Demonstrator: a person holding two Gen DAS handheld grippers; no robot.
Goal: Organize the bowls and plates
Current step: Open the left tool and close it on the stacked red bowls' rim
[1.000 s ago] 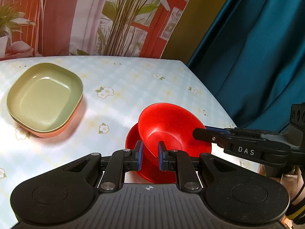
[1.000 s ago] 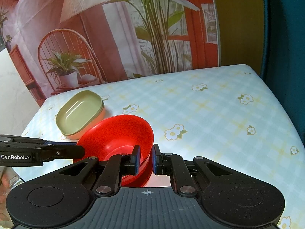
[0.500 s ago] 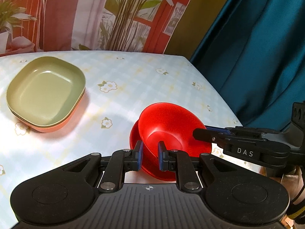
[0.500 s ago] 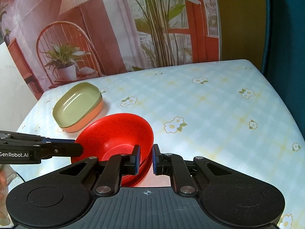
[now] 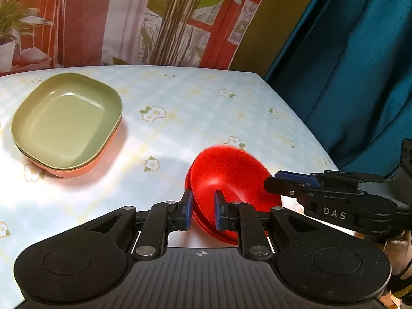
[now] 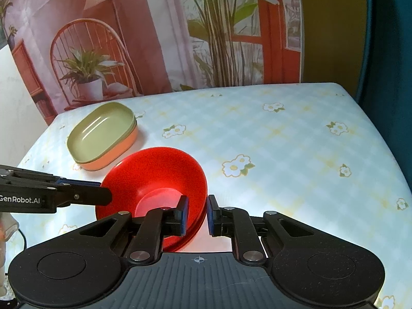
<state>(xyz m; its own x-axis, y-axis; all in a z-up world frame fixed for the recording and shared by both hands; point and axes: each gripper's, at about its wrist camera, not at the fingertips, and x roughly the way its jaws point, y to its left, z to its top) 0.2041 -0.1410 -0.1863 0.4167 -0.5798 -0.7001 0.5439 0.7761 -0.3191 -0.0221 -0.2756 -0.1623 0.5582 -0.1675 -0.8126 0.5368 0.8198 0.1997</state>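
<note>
1. Bowls: a red bowl sits nested in a second red bowl on the near part of the table; only the lower one's rim shows beneath it.
2. Left gripper: jaws narrow, pinching the near rim of the upper bowl, one pad inside and one outside. This grip probably steadies the bowl as it settles into the one below.
3. Right gripper: jaws straddle the opposite rim and are opening, with a gap now visible at the outer pad, so the rim lies between them but seems no longer squeezed. Judged a release after stacking.
4. Plates: a green plate lies on an orange plate at the far left, well apart from the bowls, like sorted with like.
5. Setting: a flowered tablecloth covers the table, with a printed backdrop and a blue curtain behind.
6. Progress: stacking appears nearly complete.
</note>
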